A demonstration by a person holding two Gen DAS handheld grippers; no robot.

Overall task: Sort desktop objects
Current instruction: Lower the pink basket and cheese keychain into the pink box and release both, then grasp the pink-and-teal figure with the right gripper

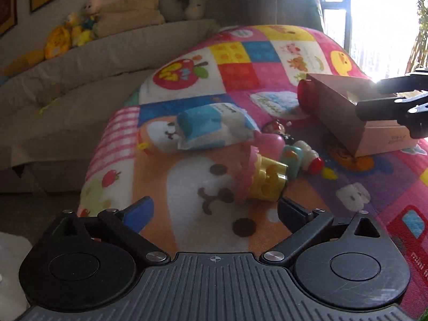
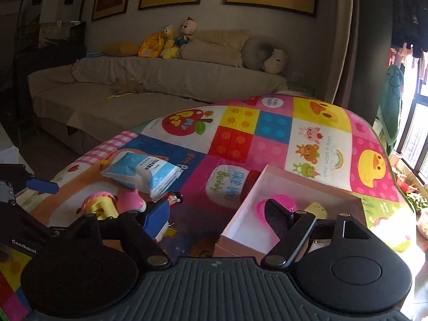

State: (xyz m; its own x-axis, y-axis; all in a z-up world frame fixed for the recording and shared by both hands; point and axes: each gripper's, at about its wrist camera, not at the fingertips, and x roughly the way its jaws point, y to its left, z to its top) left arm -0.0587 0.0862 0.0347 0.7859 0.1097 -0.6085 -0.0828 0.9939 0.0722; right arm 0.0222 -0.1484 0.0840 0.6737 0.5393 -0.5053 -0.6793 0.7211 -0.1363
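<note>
Taking the pink cardboard box [image 2: 270, 206] as landmark on the blanket-covered bench [image 2: 267, 144]: left of it, a loose cluster of toys, with the pink-and-yellow cupcake toy [image 1: 259, 174] lying on its side, long axis running roughly from the left claw [image 1: 216, 211] toward the box, yellow base end pointing at the camera in the left wrist view. Beside it, nearer the box, a pink rounded toy [image 1: 270, 144], a teal-and-white toy bottle with red cap [image 1: 302, 157] lying down, cap end away from the box's far corner, and a small red-and-black figure [image 1: 279, 129]. Farther left and behind, a blue-and-white tissue pack [image 2: 141, 171] lying flat. Left claw hovering low before the cupcake toy, jaws spread wide, nothing between them. Right claw [image 2: 216, 214] also spread open and empty, one finger over the box's interior. Only the right wrist view looks into the box: a magenta round toy [image 2: 278, 203] and a pale yellow piece [image 2: 317, 210] inside. Only the left wrist view shows a red object [image 1: 307, 96] against the box's outer far wall
</note>
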